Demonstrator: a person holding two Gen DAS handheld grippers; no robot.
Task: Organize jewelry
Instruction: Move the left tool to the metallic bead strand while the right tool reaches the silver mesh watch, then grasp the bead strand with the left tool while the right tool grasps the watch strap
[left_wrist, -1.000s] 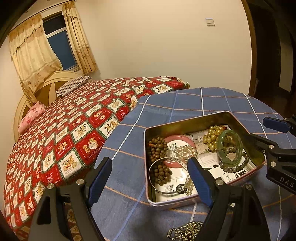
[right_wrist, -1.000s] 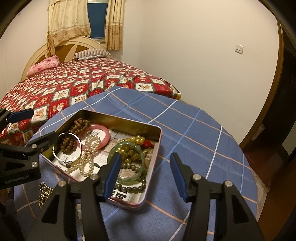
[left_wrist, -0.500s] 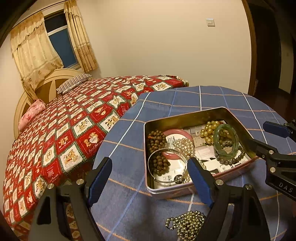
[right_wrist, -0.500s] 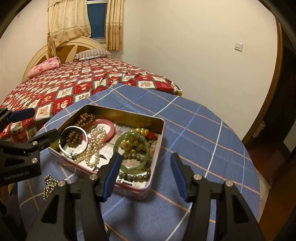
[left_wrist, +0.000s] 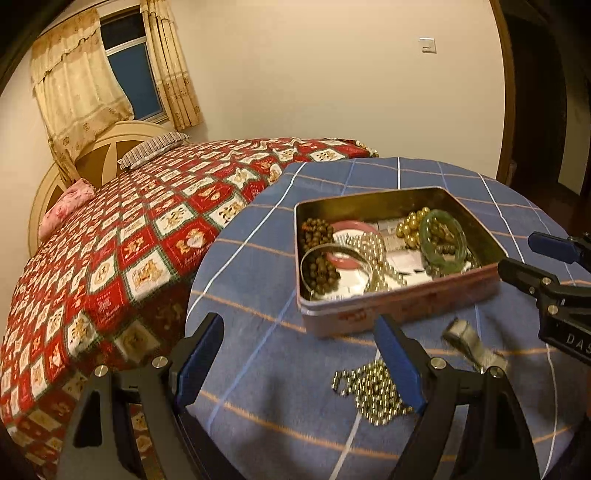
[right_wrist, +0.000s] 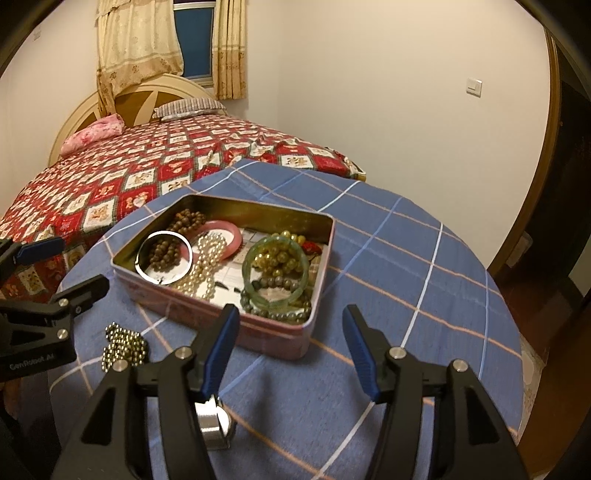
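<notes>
A pink metal tin (left_wrist: 399, 302) (right_wrist: 273, 334) sits on the round blue checked table. It holds a green bangle (left_wrist: 443, 242) (right_wrist: 275, 273), a pink bangle (right_wrist: 227, 236), a silver bangle (left_wrist: 325, 254) (right_wrist: 164, 260), pearls (right_wrist: 205, 264), and brown and gold bead strings. A gold bead chain (left_wrist: 369, 387) (right_wrist: 123, 345) and a silver watch (left_wrist: 471, 343) (right_wrist: 214, 424) lie on the cloth in front of the tin. My left gripper (left_wrist: 301, 363) is open, just left of the chain. My right gripper (right_wrist: 291, 350) is open before the tin, above the watch.
The table (left_wrist: 266, 362) is covered by a blue cloth with white and orange lines. A bed (left_wrist: 122, 251) with a red patterned quilt stands close behind and left of it. A dark doorway (right_wrist: 554, 203) is at the right.
Both grippers have pulled back from the tin toward the table's near edge. The gold chain and the silver watch have come into view. Both stay open.
</notes>
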